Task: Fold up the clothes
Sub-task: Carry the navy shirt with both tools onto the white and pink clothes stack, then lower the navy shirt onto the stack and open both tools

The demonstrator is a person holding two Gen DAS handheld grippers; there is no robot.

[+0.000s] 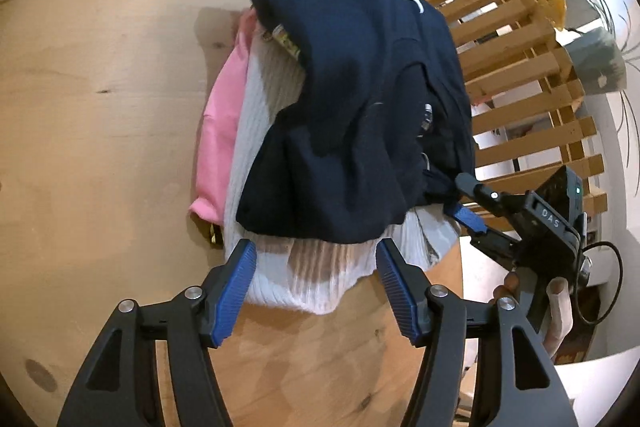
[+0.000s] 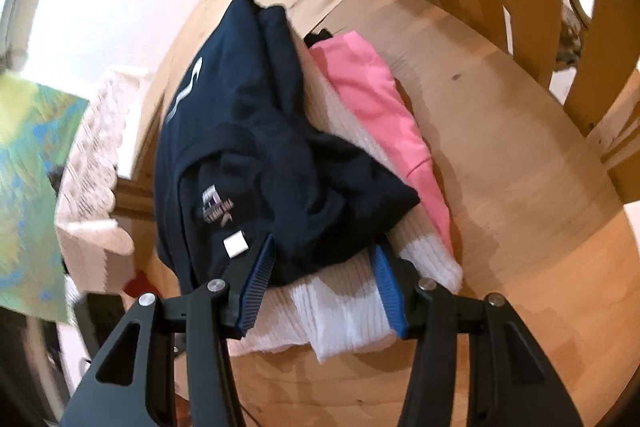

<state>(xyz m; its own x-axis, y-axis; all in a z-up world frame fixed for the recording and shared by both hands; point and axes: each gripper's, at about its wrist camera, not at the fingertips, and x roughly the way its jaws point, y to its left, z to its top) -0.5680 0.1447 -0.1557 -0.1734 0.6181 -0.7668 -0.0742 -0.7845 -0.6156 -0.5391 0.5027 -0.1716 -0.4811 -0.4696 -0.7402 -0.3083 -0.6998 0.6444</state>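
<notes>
At the table (image 1: 80, 147) edge — navy garment (image 1: 352, 115) tops white knit (image 1: 304, 279) and pink cloth (image 1: 224, 131); left tool (image 1: 316, 259) apart, right tool (image 2: 324, 255) apart astride the knit.

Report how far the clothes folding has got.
Done: little that shows; a pink garment and a white ribbed knit lie stacked on the wooden table.
In hand: nothing gripped; the left hand-held gripper and right hand-held gripper hang open over the pile.
Left: the crumpled navy garment on top is unfolded.
</notes>
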